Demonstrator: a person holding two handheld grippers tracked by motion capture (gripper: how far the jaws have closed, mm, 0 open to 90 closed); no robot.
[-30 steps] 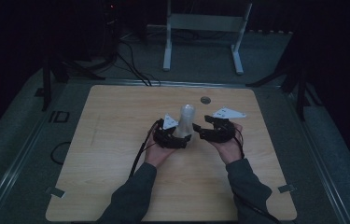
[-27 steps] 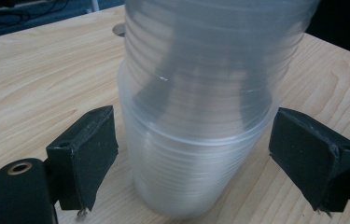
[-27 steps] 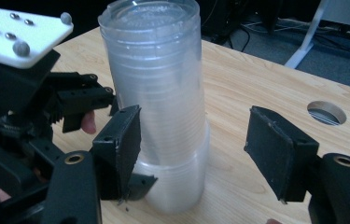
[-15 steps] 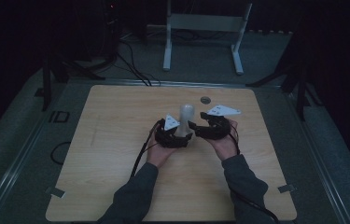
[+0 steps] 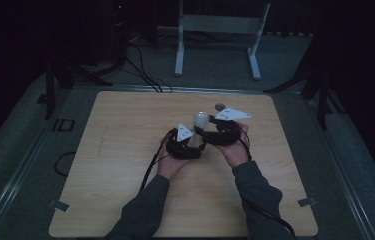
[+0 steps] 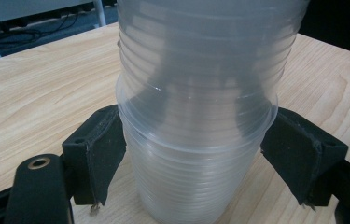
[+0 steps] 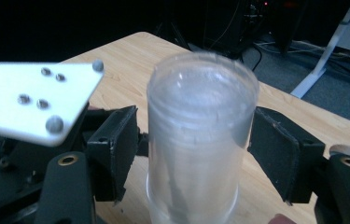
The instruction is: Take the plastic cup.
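Dark room, dim floor with cables beyond the far edge. Pale wooden table point(image 5: 125, 165) in the middle of the high view, grain plain in both gripper views. White metal stand point(image 5: 218, 40) on the floor behind the table. Small round dark object point(image 5: 220, 106) on the wood near the far edge, too small to identify.

Stack of clear ribbed plastic cups point(image 6: 196, 116) upright near table centre, seen from above as a pale column point(image 5: 200, 122) between the two tools. Rims nested one inside another, lower cup base resting on the wood.

Left gripper point(image 6: 196, 154) low on the stack, jaws having just been closing, stack between them. Pads point(image 6: 100, 149) flush against the cup wall on both sides at the wide rim band; reads as a grip on the lower cups. Left hand point(image 5: 172, 162) beneath the tool body, grey three-cornered plate on top.

Right gripper point(image 7: 193, 149) at the upper part of the stack, looking down on the closed top of the uppermost cup. Dark pads point(image 7: 116, 144) either side, the left close to the wall, a sliver of gap at the right pad; contact not certain, no squeeze visible. Right hand point(image 5: 235, 150) behind that tool, forearm in a grey sleeve point(image 5: 260, 200) entering from the bottom edge. Left gripper's plate blurred at left in the right gripper view.
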